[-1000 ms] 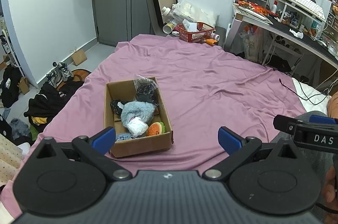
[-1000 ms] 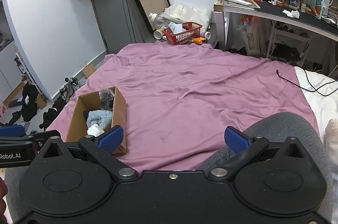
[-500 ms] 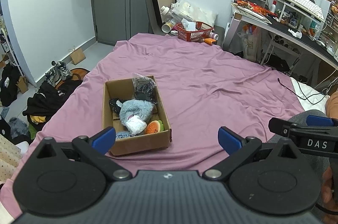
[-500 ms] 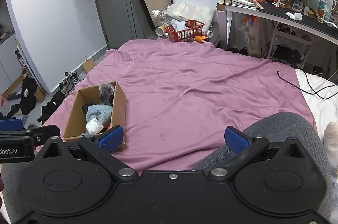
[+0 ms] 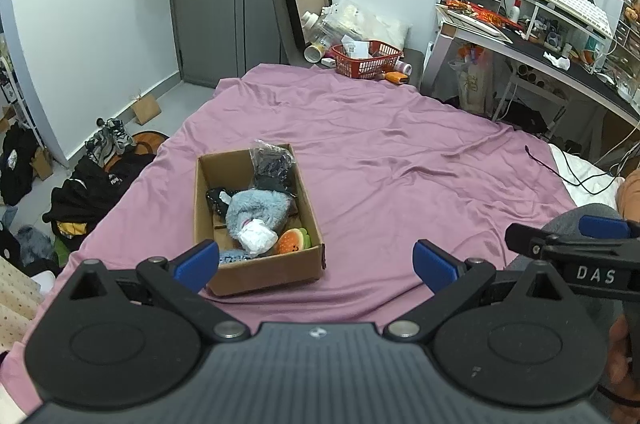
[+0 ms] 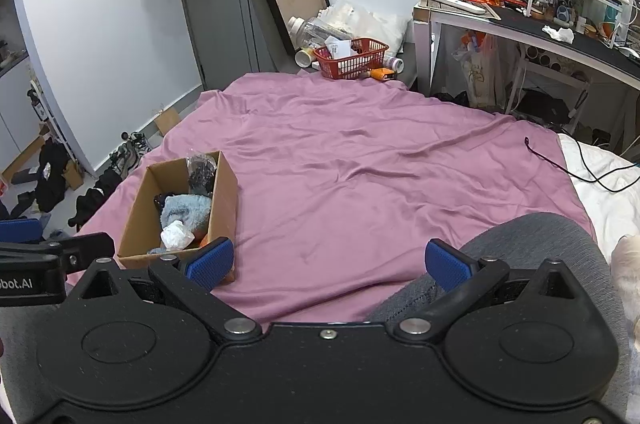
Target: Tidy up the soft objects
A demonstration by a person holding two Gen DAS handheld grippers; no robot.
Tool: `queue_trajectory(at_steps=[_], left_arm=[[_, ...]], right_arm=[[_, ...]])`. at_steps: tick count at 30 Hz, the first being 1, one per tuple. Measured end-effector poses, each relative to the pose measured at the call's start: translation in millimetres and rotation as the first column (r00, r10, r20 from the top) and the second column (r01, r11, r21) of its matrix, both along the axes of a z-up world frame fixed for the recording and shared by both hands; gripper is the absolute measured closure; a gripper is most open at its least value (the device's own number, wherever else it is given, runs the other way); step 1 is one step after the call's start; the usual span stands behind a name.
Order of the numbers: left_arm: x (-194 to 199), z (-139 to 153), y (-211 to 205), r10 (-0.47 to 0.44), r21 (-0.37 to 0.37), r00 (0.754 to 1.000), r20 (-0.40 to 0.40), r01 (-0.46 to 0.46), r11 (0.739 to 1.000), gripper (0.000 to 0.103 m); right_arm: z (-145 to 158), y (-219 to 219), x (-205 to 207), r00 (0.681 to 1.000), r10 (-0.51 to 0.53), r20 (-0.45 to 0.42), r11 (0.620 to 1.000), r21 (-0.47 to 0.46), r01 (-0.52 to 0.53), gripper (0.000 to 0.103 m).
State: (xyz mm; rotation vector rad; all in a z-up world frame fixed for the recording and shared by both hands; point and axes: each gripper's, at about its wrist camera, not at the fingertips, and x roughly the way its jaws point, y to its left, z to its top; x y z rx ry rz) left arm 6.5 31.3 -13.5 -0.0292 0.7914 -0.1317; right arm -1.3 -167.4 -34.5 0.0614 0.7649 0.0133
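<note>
Hovering above the pink bedsheet [image 5: 380, 160], the left gripper [image 5: 316, 258] and right gripper [image 6: 326, 262] gape wide, empty, while soft toys [image 5: 256, 214] fill the cardboard box [image 5: 264, 270].

Both grippers hover side by side, empty. The left gripper [image 5: 316, 260] has its jaws spread wide; the right gripper [image 6: 326, 260], at its 3 o'clock, likewise.
</note>
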Motion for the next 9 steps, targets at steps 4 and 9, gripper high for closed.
queue_trajectory(at_steps=[4, 9], left_arm=[[0.6, -0.4, 0.1, 0.000, 0.000, 1.000, 0.002, 0.000, 1.000, 0.001], [5.1, -2.5, -3.1, -0.004, -0.006, 1.000, 0.006, 0.004, 1.000, 0.001]], right_arm=[[-3.2, 0.1, 1.6, 1.000, -0.007, -0.009, 1.000, -0.011, 0.007, 0.000], [-5.9, -0.6, 4.6, 1.000, -0.023, -0.014, 1.000, -0.012, 0.023, 0.000]])
